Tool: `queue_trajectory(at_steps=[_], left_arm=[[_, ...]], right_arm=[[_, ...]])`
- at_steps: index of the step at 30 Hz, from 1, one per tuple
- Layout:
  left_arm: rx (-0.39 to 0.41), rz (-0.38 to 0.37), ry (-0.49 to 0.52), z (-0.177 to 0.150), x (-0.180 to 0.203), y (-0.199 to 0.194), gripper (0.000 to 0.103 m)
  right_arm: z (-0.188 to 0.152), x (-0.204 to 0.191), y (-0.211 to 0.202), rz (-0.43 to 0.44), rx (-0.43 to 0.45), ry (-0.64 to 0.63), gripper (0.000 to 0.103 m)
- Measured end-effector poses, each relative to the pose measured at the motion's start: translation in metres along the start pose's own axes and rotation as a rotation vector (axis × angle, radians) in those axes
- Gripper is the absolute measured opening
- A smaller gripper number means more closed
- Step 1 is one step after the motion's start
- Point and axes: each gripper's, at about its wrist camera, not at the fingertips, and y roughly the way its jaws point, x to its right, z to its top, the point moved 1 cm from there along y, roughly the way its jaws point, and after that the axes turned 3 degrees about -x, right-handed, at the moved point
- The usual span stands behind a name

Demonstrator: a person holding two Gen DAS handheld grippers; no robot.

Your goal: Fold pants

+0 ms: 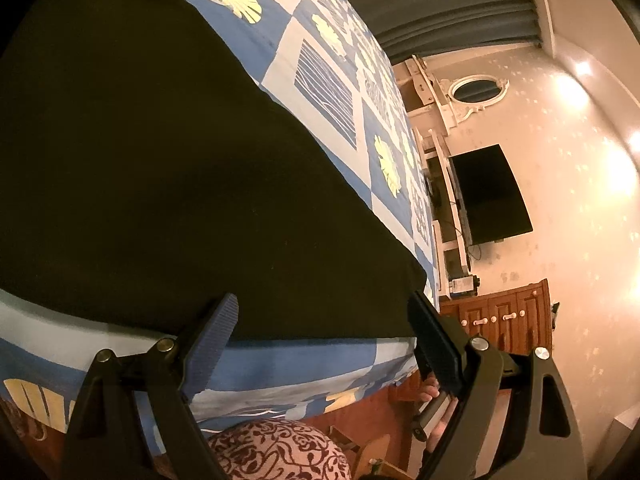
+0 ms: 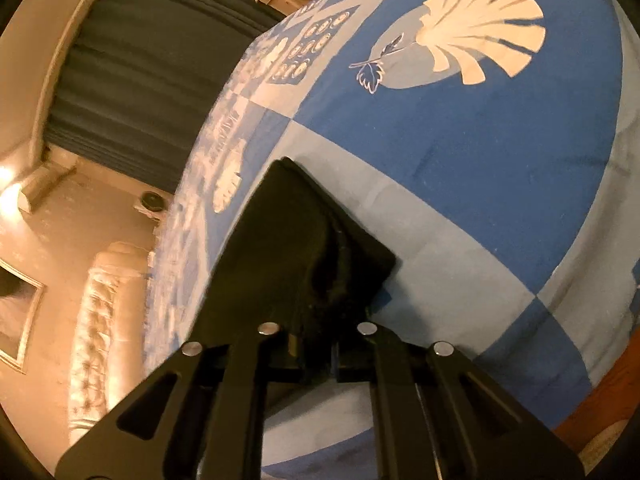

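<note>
Black pants [image 1: 160,184] lie spread flat on the blue and white patterned bedspread [image 1: 332,96] and fill most of the left wrist view. My left gripper [image 1: 324,320] is open, its two fingers apart at the pants' near edge, holding nothing. In the right wrist view my right gripper [image 2: 316,336] is shut on an end of the black pants [image 2: 288,240], which rises from the jaws as a dark folded wedge above the bedspread [image 2: 480,152]. The fingertips are hidden by the cloth.
The bed's near edge [image 1: 280,368] runs just below the left fingers. A wall-mounted television [image 1: 492,196] and a wooden cabinet [image 1: 504,316] stand beyond the bed. Dark curtains [image 2: 132,92] and a tufted headboard [image 2: 100,328] show at the left of the right wrist view.
</note>
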Motion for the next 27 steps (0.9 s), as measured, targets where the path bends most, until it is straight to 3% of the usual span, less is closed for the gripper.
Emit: queue_trajectory(at_steps=[1,3,6,10,15,17,19,20,23,27], left_arm=[[0.001,-0.001,-0.001,0.000,0.000,-0.001,0.085],[0.003,0.003,0.001,0.001,-0.002,-0.002,0.085],[0.000,0.005,0.001,0.002,-0.004,-0.003,0.085],[-0.006,0.001,-0.002,0.003,-0.005,-0.003,0.085],[-0.012,0.013,0.027,0.004,-0.001,-0.003,0.085],[-0.016,0.012,0.022,0.004,-0.001,-0.002,0.085],[-0.020,0.013,0.011,0.005,-0.003,-0.001,0.085],[-0.023,0.014,0.008,0.005,-0.004,0.000,0.085],[-0.023,0.019,0.009,0.006,-0.004,0.002,0.085],[-0.033,0.027,0.012,0.008,-0.003,0.003,0.085]], right_arm=[[0.001,0.001,-0.003,0.015,0.010,0.013,0.018],[0.004,0.004,-0.016,0.071,0.055,0.033,0.041],[0.010,0.011,-0.029,0.055,0.087,0.055,0.049],[0.029,0.015,-0.031,0.028,0.068,0.047,0.049],[0.060,0.002,0.007,-0.041,-0.095,-0.092,0.048],[0.069,0.000,0.023,0.009,-0.169,-0.100,0.048],[0.072,-0.003,0.042,0.141,-0.293,-0.070,0.049],[0.070,-0.007,0.047,0.145,-0.325,-0.086,0.048],[0.067,-0.017,0.057,0.050,-0.355,-0.159,0.019],[0.066,-0.034,0.047,-0.015,-0.314,-0.242,0.015]])
